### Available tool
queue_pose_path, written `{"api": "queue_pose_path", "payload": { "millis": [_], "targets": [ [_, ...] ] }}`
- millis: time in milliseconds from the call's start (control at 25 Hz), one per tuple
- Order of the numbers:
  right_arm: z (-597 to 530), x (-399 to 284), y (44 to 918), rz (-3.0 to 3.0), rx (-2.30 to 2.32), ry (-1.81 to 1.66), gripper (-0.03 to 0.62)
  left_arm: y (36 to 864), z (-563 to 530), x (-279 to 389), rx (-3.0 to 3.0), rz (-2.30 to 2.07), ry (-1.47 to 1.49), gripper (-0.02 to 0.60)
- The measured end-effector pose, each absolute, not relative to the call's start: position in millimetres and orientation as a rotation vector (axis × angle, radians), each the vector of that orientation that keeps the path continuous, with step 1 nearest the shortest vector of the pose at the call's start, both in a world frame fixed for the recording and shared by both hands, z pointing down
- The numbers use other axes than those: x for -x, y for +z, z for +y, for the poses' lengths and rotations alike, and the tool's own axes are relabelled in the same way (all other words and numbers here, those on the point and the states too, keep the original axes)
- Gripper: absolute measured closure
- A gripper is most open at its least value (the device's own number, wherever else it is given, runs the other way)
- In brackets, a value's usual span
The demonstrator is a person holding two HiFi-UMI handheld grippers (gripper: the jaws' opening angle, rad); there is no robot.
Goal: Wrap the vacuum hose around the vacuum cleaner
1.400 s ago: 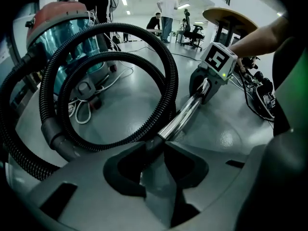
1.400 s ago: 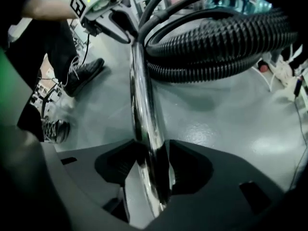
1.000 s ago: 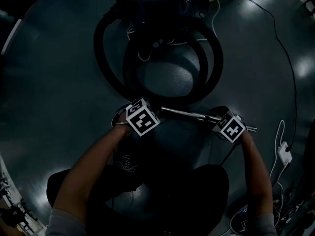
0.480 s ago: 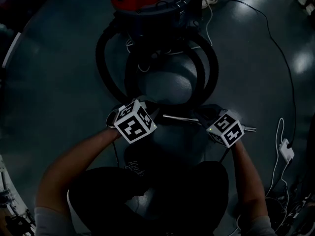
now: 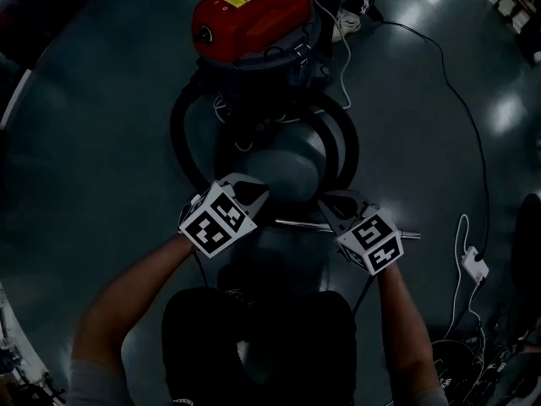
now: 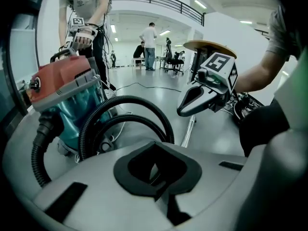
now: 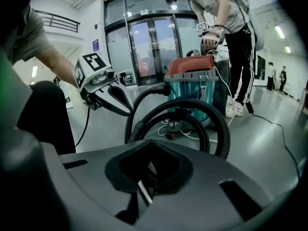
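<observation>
Left gripper (image 5: 250, 193): jaws have just been closing and are now clenched on what looks like the ribbed end of the hose (image 6: 126, 99). Right gripper (image 5: 336, 210): also just closing, now clamped on the metal wand (image 5: 297, 223), which shows in its jaw notch. Both sit on the near side of the vacuum cleaner (image 5: 249, 19), with the wand spanning between them. The rest of the hose lies in two loose loops on the floor (image 5: 101, 142) against the vacuum cleaner's near side. I judge nothing is wrapped yet.

Risks as I see them:
- The wand is smooth metal and is gripped at one spot. If I swing it around the vacuum cleaner, it may slide or twist through the right jaws.
- The loops are slack and overlap. Pulling one end could cinch them into a kink or drag them under the vacuum cleaner's base.
- A white cable (image 5: 347, 49) trails down the vacuum cleaner's right side in the head view, close to the loops. The hose can catch it and wind it in.
- A second person's hand (image 7: 210, 38) rests on top of the vacuum cleaner. Any pass over the top meets that hand, and a hard tug could roll or tip the unit toward them.

Containers: only one, the vacuum cleaner's teal drum (image 7: 190, 89). The red lid (image 6: 60, 81) is on it, so I can't see what's inside. The hose joins the vacuum cleaner at the drum.
</observation>
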State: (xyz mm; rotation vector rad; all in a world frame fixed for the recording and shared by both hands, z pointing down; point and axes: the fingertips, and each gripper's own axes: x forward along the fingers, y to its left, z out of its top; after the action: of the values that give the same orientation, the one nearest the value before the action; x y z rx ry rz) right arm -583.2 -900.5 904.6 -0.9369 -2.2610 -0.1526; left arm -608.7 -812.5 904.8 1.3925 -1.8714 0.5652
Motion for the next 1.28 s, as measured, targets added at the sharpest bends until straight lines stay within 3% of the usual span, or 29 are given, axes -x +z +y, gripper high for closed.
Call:
{"api": "queue_pose_path", "payload": {
  "millis": [440,1280],
  "targets": [
    [-880.5,548.2,735.0,-2.189,0.964,-0.146,0.589,737.0,-797.3,579.8,-1.393,-1.842,0.562,0.575],
    [-875.3,393.9,410.9,-2.310,0.986,-0.013,0.589,406.5,-831.4,412.2,-1.268,-2.116,0.316,0.575]
  ]
}}
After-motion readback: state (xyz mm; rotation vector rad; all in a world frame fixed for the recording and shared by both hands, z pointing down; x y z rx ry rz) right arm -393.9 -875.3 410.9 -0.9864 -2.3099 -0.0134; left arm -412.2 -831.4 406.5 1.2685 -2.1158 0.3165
